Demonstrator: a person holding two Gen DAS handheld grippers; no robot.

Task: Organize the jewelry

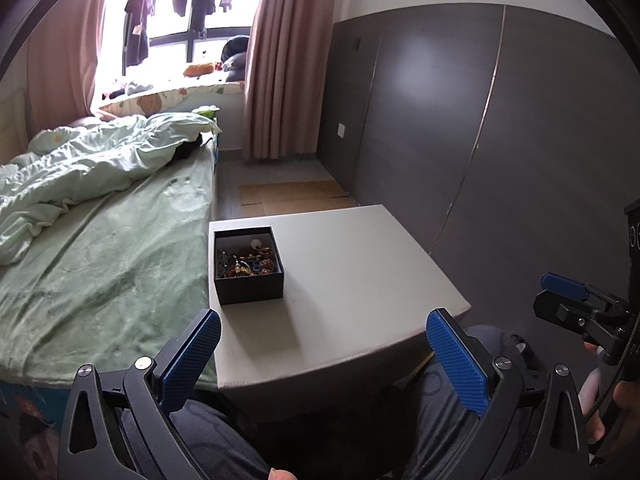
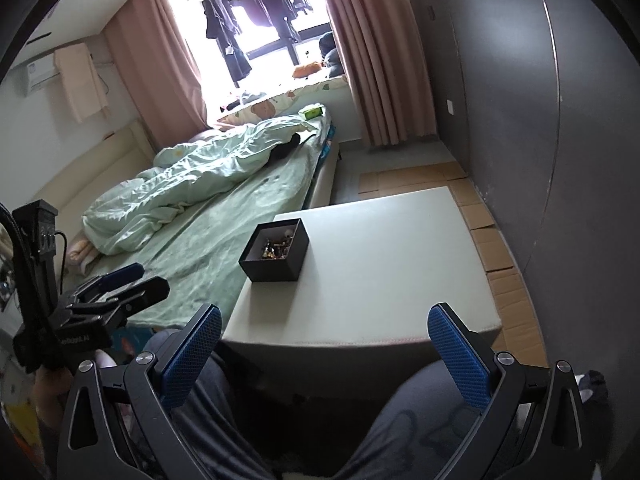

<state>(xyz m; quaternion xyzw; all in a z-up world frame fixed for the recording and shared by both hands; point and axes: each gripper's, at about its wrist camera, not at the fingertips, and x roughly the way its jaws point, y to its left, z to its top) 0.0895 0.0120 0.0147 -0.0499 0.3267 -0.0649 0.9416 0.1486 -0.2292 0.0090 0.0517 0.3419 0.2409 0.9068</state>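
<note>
A small black open box (image 1: 248, 266) stands at the left side of a white table (image 1: 352, 280); it holds a jumble of gold and coloured jewelry (image 1: 245, 262). The right wrist view shows the same box (image 2: 276, 250) on the table (image 2: 384, 264), left of middle. My left gripper (image 1: 322, 354) is open and held back over the table's near edge, with nothing between its blue pads. My right gripper (image 2: 324, 354) is open too, also short of the near edge and empty. Each gripper appears at the edge of the other's view, held by a hand.
A bed with a green sheet (image 1: 100, 264) and rumpled duvet runs along the table's left side. A dark grey wall panel (image 1: 500, 140) stands close on the right. Flattened cardboard (image 2: 500, 248) lies on the floor beyond and beside the table. The person's knees (image 2: 400, 420) sit under the near edge.
</note>
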